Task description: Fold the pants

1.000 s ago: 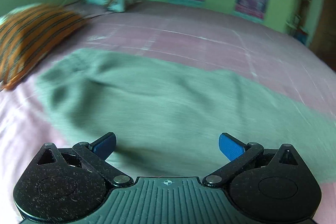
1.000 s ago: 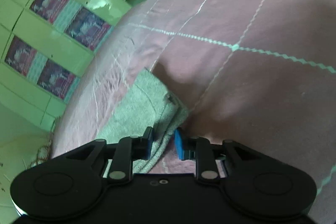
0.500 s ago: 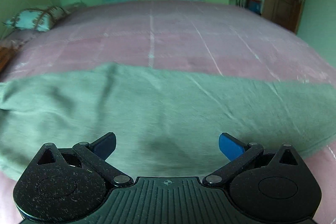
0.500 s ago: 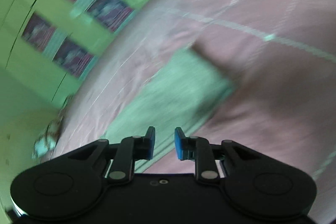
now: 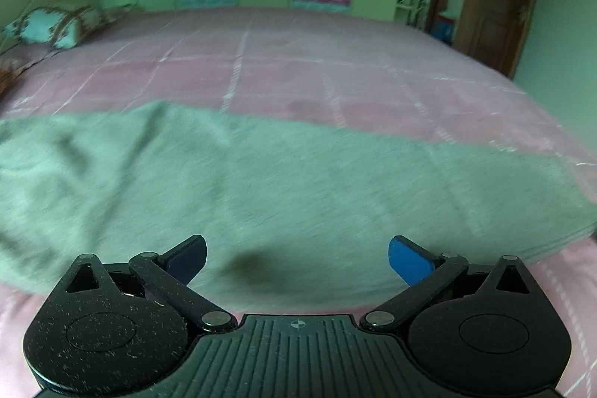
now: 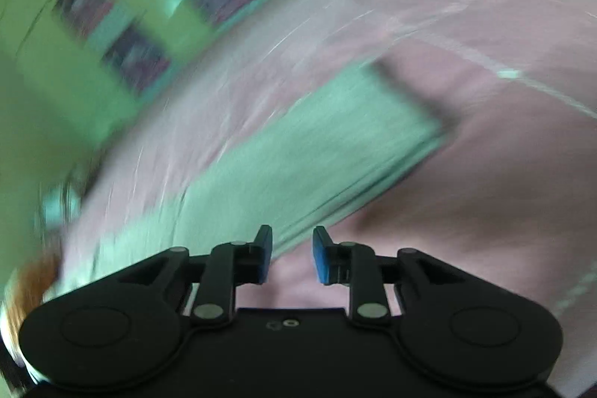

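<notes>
- Right now the green pants (image 5: 283, 181) lie flat in a long band across the pink bedsheet (image 5: 335, 62), straight ahead of the left gripper (image 5: 297, 256), whose jaws stand wide apart with nothing between them.
- Seen from the right wrist, the pants (image 6: 317, 144) stretch away ahead and to the left of the right gripper (image 6: 292, 254); its jaws are narrow, with a small gap between them, and they hold nothing — only sheet and the near edge of the cloth show through the gap.
- By my reading, the step in hand is choosing where to take hold for the next fold.
- To do it well, each gripper should probably come down on a corner or edge, not the middle of the band, pinch through all the layers, and the two should lift together so the cloth does not skew.
- A low, level carry across would likely keep the edges lined up.
- Hard to make out: the right wrist view is heavily smeared, so the hem there (image 6: 410, 96) shows only as a dark blurred edge.
- How many layers the band has, I cannot tell.
- Cut off: the pants run past the left border of the left wrist view.
- A dark patch (image 5: 253, 267) sits just ahead of the left jaws — shadow or stain, I cannot say.
</notes>
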Available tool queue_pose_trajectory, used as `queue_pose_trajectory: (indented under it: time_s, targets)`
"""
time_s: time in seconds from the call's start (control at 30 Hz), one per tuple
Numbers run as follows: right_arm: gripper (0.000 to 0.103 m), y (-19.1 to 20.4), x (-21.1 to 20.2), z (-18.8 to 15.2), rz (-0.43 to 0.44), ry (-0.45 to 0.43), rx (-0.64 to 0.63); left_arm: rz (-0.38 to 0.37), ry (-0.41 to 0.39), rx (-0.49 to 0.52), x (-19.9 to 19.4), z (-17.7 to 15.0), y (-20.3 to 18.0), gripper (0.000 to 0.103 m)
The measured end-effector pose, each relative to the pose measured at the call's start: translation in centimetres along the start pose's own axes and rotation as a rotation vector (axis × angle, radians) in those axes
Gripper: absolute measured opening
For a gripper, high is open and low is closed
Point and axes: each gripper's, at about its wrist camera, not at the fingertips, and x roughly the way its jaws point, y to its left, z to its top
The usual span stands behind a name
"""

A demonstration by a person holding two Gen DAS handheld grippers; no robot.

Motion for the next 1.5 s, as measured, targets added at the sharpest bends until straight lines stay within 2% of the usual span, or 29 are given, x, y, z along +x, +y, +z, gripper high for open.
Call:
queue_pose_trajectory:
  time_s: [0.1, 0.17, 0.23, 0.33, 0.47, 0.63, 0.77, 1.0, 1.13, 1.23, 1.33, 1.37, 1.43, 1.5]
  targets:
    - [0.016, -3.0, -0.1, 1.7, 0.012, -0.055, 0.163, -0.025, -0.008, 0.037, 1.5, 0.5, -2.8, 0.103]
    - [0.016, -4.1, 0.6, 2.1, 0.024, -0.047, 0.217, -0.043, 0.006, 0.042, 2.5, 0.3, -4.4, 0.103]
    - [0.016, -4.6, 1.4, 2.3, 0.021, -0.046, 0.240, -0.051, 0.095, 0.066, 3.7, -0.8, -5.9, 0.103]
    - [0.017, -5.2, 2.0, 2.2, 0.016, -0.040, 0.283, -0.038, 0.046, 0.085, 2.4, -1.6, -6.7, 0.103]
    - [0.018, -5.2, 2.4, 1.8, 0.025, -0.050, 0.277, -0.029, 0.041, 0.047, 2.3, -1.2, -7.2, 0.103]
    - [0.017, -5.0, 3.0, 1.3, 0.007, -0.041, 0.263, 0.018, 0.050, 0.095, 3.7, -1.8, -8.5, 0.103]
    - [0.016, -4.4, 2.3, 1.7, 0.009, -0.051, 0.234, 0.015, 0.041, 0.090, 3.7, -2.0, -8.4, 0.103]
    - [0.018, -4.8, 2.7, 1.3, 0.012, -0.040, 0.256, 0.027, 0.028, 0.095, 3.4, -2.3, -8.6, 0.103]
    - [0.018, -4.7, 2.7, 1.3, -0.006, -0.062, 0.267, 0.022, 0.012, 0.080, 3.1, -2.6, -8.4, 0.103]
    - [0.012, -4.7, 3.0, 1.2, -0.027, -0.063, 0.242, 0.034, 0.011, 0.090, 3.1, -2.8, -8.6, 0.103]
    - [0.012, -4.4, 3.0, 1.2, -0.029, -0.078, 0.233, 0.011, -0.002, 0.008, 2.0, -2.1, -8.3, 0.103]
    - [0.012, -4.3, 3.0, 1.1, -0.040, -0.077, 0.223, -0.003, 0.001, 0.016, 2.1, -2.3, -8.6, 0.103]
    - [0.016, -4.2, 2.7, 1.0, -0.039, -0.098, 0.235, 0.022, 0.008, 0.087, 2.9, -3.1, -9.6, 0.103]
    - [0.019, -4.0, 2.9, 0.9, -0.056, -0.095, 0.228, 0.027, 0.000, 0.084, 3.1, -3.3, -9.6, 0.103]
